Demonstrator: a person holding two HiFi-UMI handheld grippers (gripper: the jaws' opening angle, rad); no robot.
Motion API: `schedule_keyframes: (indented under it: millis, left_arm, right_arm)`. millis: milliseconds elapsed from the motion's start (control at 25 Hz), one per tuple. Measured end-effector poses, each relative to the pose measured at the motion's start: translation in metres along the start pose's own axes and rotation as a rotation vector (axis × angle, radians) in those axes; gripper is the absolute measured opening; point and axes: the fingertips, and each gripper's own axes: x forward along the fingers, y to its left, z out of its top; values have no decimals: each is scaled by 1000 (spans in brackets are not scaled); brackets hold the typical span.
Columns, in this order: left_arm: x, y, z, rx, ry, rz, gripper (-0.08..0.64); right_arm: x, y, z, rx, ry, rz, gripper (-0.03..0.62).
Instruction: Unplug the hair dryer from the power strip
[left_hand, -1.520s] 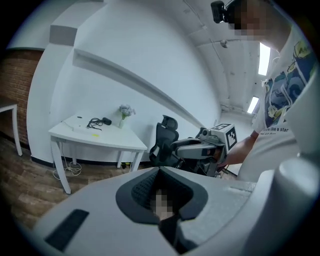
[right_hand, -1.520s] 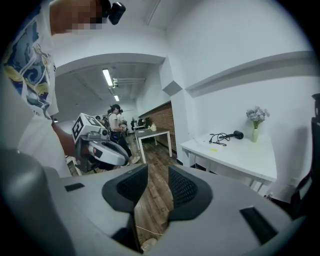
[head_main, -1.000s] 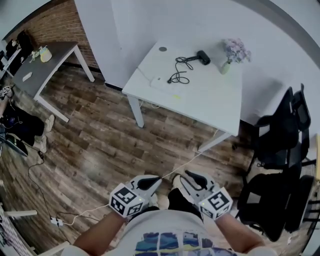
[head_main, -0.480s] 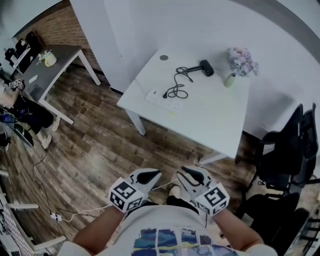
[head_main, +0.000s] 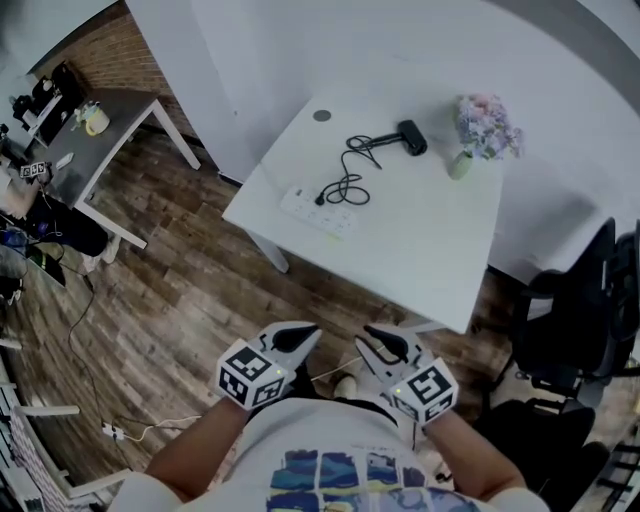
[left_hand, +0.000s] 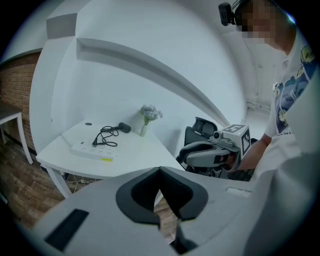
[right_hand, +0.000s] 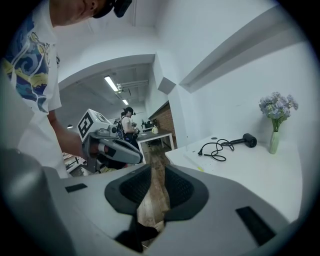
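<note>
Two empty claws are hovering short of the tabletop (head_main: 420, 235), the task not yet begun: left claw (head_main: 310, 332) pinched together, right claw (head_main: 370, 336) slightly apart, having just been closing. Well ahead, the hair dryer (head_main: 408, 137) is sitting plugged into the power strip (head_main: 318, 212).

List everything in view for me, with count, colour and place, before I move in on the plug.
table: one, white, centre, against the wall
power strip: one, white, near the table's left edge
hair dryer: one, black, far side of the table
cord: one, black, coiled between dryer and strip
vase of flowers: one, pale vase, far right of the table
side table: one, grey, upper left
office chairs: two, black, right
floor cable: one, white, lower left
left gripper: grey, jaws together, empty, short of the table
right gripper: grey, jaws apart, just been closing slightly, nothing between them
</note>
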Motion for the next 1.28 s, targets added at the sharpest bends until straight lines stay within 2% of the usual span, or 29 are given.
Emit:
schedule_keyframes:
  millis: [240, 560, 960, 1280]
  left_arm:
    - [29, 52, 18, 28, -3, -49, 2]
    - [54, 138, 47, 64, 35, -123, 2]
    - [76, 237, 51, 82, 94, -152, 2]
    - [96, 289, 47, 117, 151, -188, 3]
  right_arm:
    - [34, -33, 17, -68, -39, -37, 84]
    - [94, -70, 50, -24, 8, -129, 87]
    - [182, -108, 64, 4, 69, -191, 92]
    - [235, -136, 64, 50, 90, -252, 92]
